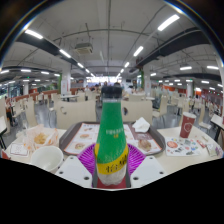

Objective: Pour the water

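A green plastic bottle (111, 135) with a green cap and a yellow label stands upright between my fingers, filling the middle of the gripper view. My gripper (111, 172) is shut on the bottle, with the purple pads (88, 160) pressed against both of its sides near the label. The bottle's lower part is clear. A white bowl (46, 157) sits just left of the fingers on the table.
Trays of food (84, 137) lie on the table beyond the bottle. A red cup (187, 124) and a plate (180, 146) are to the right. Beyond is a large canteen hall with tables and ceiling lights.
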A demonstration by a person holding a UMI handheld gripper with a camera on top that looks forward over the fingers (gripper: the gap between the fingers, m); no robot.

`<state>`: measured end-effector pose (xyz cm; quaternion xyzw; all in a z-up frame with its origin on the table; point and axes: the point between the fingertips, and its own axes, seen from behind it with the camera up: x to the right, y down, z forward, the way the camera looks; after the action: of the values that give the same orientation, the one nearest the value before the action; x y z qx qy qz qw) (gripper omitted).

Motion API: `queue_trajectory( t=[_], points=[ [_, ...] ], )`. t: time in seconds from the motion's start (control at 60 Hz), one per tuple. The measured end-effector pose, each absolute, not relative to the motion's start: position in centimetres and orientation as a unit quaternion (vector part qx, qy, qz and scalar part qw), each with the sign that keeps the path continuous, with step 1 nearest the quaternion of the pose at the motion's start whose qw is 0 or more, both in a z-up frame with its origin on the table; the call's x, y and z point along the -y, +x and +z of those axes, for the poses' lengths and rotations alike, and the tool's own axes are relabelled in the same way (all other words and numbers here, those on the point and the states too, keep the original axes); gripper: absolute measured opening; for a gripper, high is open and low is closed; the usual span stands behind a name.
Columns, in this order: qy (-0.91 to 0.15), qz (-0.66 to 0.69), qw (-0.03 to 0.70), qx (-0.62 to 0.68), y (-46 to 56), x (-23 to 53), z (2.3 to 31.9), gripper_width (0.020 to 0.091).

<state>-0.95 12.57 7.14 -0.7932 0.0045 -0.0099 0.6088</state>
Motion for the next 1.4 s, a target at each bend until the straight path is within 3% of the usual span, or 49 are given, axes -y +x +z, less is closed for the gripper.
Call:
queue_trajectory(
  t=[0.233,0.317,0.417,0.533,0.6,0.767,0.95,1.067,1.4],
  points=[
    [-0.773,-0.004,0.634,0.006,-1.2,-12.3,7.7,0.0375],
    [-0.779,0.001,0.627,0.006,-1.3,-12.3,7.6,0.0414],
    [-0.801,0.008,0.597,0.028,-1.5,-12.0,7.2,0.0557],
    [-0.828,0.037,0.559,0.038,-2.1,-10.4,7.4,0.0867],
    [-0.835,0.042,0.547,0.034,-1.6,-8.9,8.7,0.0839],
    [-0.858,0.003,0.512,0.031,1.1,-3.6,12.8,0.0849],
    [-0.873,0.038,0.487,0.012,1.5,2.8,19.0,0.0847],
    [-0.878,0.053,0.474,0.045,1.4,5.2,21.4,0.0845],
    [-0.873,0.063,0.463,0.142,3.5,9.6,23.8,0.0845]
  ],
)
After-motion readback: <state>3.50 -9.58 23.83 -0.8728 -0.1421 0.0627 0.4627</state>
